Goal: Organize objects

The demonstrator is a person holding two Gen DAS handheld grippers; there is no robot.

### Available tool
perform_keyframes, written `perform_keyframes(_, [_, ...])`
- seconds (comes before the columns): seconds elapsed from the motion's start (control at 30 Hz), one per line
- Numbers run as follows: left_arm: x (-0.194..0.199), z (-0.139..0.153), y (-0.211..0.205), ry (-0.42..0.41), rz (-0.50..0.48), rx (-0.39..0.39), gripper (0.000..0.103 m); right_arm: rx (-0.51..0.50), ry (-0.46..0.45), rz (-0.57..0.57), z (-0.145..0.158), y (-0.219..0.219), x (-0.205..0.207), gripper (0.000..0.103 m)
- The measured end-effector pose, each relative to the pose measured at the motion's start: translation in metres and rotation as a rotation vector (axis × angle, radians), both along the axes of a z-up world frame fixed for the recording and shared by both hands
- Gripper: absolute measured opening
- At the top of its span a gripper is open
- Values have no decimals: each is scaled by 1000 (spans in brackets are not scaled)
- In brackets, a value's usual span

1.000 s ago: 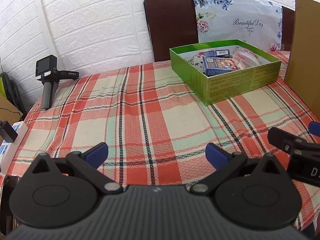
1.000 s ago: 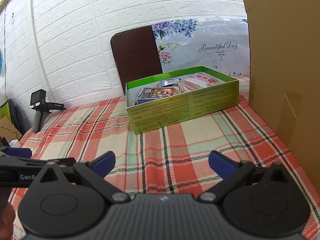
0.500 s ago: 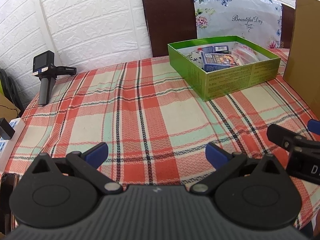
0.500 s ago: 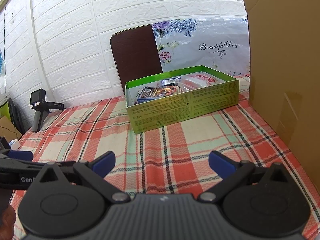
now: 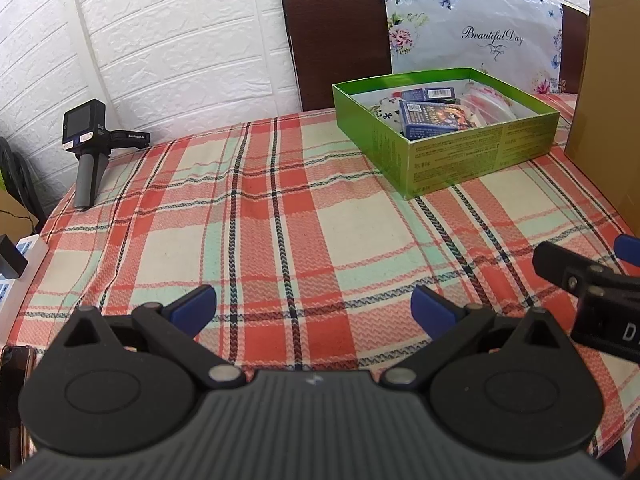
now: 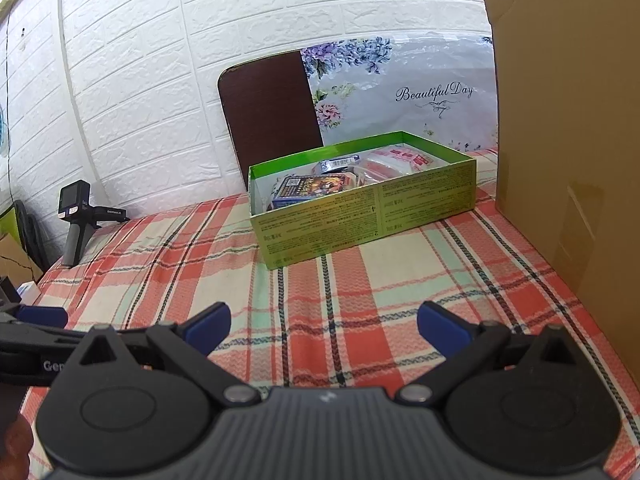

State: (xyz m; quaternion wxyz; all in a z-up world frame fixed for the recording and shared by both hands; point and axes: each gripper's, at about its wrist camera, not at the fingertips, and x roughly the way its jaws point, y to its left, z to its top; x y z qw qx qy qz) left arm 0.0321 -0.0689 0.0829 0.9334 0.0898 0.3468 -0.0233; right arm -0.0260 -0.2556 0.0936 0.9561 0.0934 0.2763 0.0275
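Cardboard sheet (image 6: 568, 128) stands just beside green box (image 6: 368, 216).

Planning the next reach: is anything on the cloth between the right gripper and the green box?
Nothing visible. From the right gripper, open and empty, only bare plaid tablecloth leads to the green box. The cardboard sheet stands off to the right, and the handheld camera sits far left.
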Motion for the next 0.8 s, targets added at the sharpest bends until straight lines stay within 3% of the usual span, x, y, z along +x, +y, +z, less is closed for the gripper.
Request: perform_keyframes(0.8, [2,-3,1,26,4,-20,103,-2,10,0,-1,2,0,103])
